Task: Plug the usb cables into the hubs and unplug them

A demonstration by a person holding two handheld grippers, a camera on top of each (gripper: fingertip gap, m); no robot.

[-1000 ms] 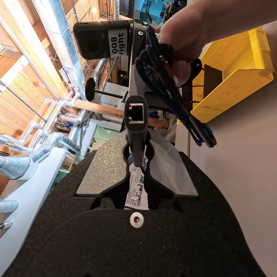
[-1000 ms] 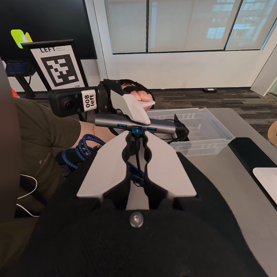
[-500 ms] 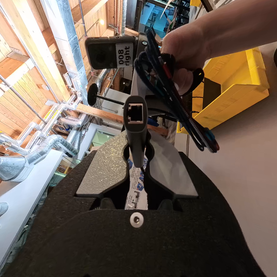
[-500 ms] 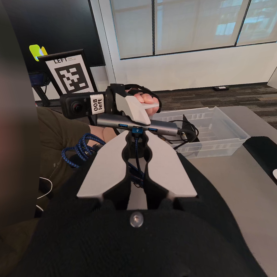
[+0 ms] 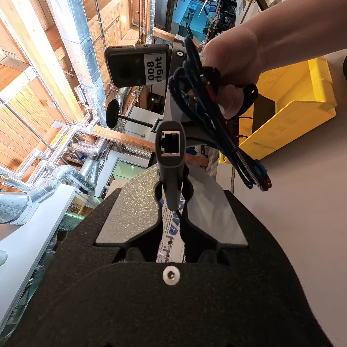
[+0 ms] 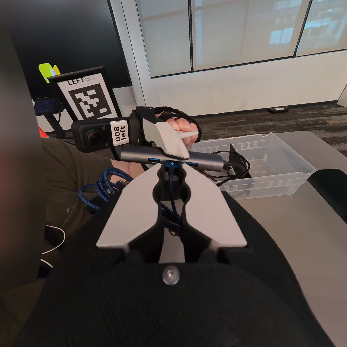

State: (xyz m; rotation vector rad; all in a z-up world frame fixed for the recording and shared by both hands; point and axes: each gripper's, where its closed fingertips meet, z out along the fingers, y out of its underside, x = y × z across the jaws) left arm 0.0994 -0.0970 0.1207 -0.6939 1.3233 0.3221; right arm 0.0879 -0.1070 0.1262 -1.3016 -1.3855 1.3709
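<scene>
My left gripper (image 5: 171, 174) is shut on a grey USB hub (image 5: 170, 150), held end-on with its network socket facing the camera. In the right wrist view the same hub (image 6: 172, 159) lies crosswise, clamped in the left gripper's white fingers (image 6: 169, 139). My right gripper (image 6: 171, 169) is shut on a blue USB plug (image 6: 172, 163) whose tip sits in the hub's middle port. Its blue braided cable (image 6: 101, 185) loops to the left. In the left wrist view the right gripper's body (image 5: 174, 105) is behind the hub, with a cable bundle (image 5: 216, 131) hanging from the hand.
A clear plastic bin (image 6: 262, 169) with black cables stands on the grey table behind the hub. A yellow bin (image 5: 293, 105) shows in the left wrist view. A black pad (image 6: 330, 185) lies at the right table edge. A framed marker sign (image 6: 88, 99) stands at the back left. Both grippers' tips are close together, under 4 cm apart.
Both grippers have moved together with the hub and plug, drifting right in the right wrist view. The plug stays at the middle port; both grips hold.
</scene>
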